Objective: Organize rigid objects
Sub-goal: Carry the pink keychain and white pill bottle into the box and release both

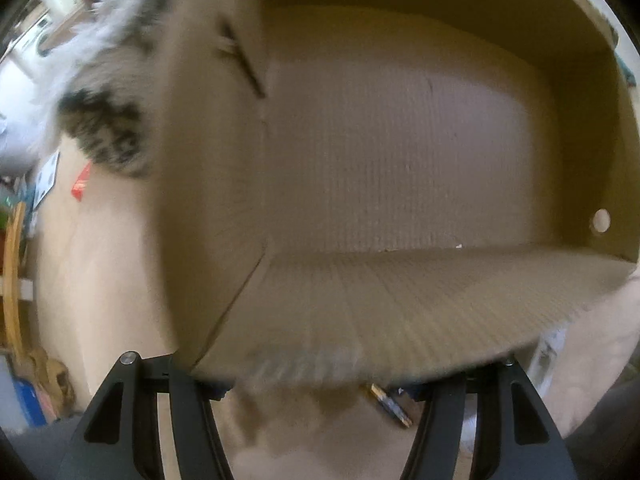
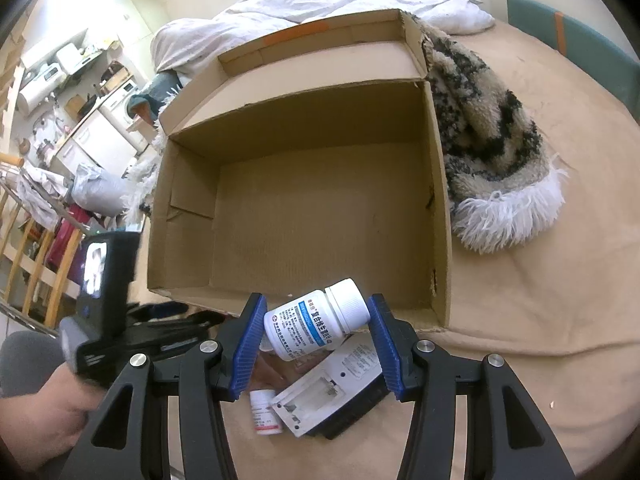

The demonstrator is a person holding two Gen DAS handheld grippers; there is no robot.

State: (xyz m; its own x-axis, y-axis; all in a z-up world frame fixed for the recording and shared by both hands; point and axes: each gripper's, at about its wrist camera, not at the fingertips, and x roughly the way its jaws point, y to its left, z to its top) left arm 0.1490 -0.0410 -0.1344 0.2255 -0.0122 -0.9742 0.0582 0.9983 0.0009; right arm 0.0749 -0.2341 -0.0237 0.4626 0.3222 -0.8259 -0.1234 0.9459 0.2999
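Note:
An open, empty cardboard box (image 2: 304,208) lies on the bed. In the right wrist view my right gripper (image 2: 316,344) is shut on a white pill bottle (image 2: 316,322) with a blue label, held tilted just before the box's near wall. Under it lie a white flat device (image 2: 332,392) with an open battery bay and a small white bottle (image 2: 264,412). In the left wrist view the box (image 1: 392,160) fills the frame; my left gripper (image 1: 320,384) is spread wide at its near flap, fingertips hidden under the flap. The left tool (image 2: 108,312) shows at the box's left.
A shaggy black-and-cream blanket (image 2: 488,128) lies against the box's right side, and shows in the left wrist view (image 1: 108,80). White bedding (image 2: 320,0) lies behind. A red packet (image 1: 82,182) and a card (image 1: 46,178) lie on the tan sheet. A slim stick (image 1: 390,404) lies under the flap.

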